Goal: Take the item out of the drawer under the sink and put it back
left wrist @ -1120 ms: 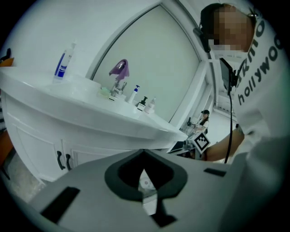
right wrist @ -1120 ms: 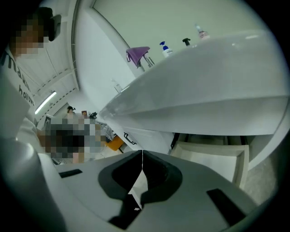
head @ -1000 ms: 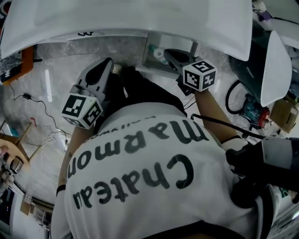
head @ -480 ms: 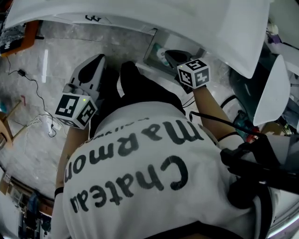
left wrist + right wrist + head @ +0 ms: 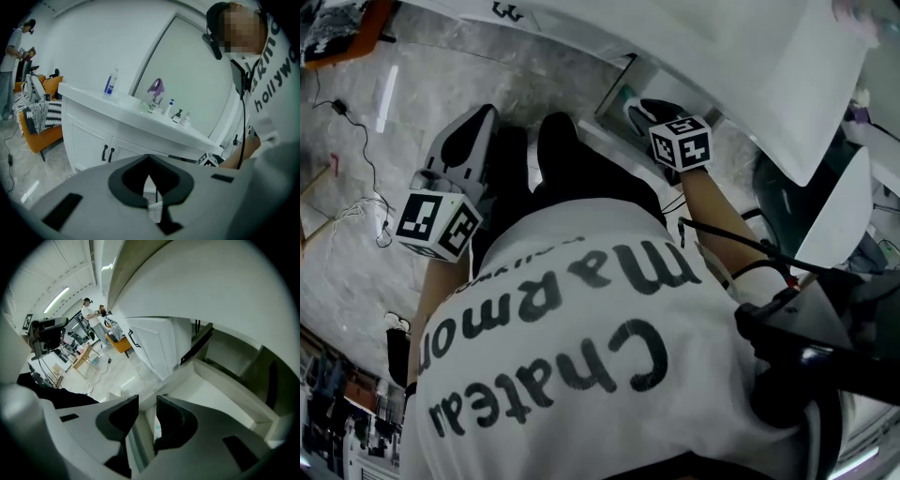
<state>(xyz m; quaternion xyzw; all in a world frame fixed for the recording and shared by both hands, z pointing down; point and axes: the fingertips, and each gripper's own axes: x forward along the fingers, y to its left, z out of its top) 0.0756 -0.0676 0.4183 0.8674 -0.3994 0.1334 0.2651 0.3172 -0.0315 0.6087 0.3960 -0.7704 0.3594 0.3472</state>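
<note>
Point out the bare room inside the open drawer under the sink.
Free: the white drawer floor beside the right claw, out to the far walls. Crowded: the near corner, where the item lies beneath that claw's jaws, which have just been opening and press nothing.

One left gripper (image 5: 480, 114), one right gripper (image 5: 636, 103), one open drawer (image 5: 225, 399), one item (image 5: 157, 426) inside.

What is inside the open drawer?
A pale, teal-marked item lies in the drawer, showing between the jaws of the right gripper, which have just been opening. The gripper hides most of it.
</note>
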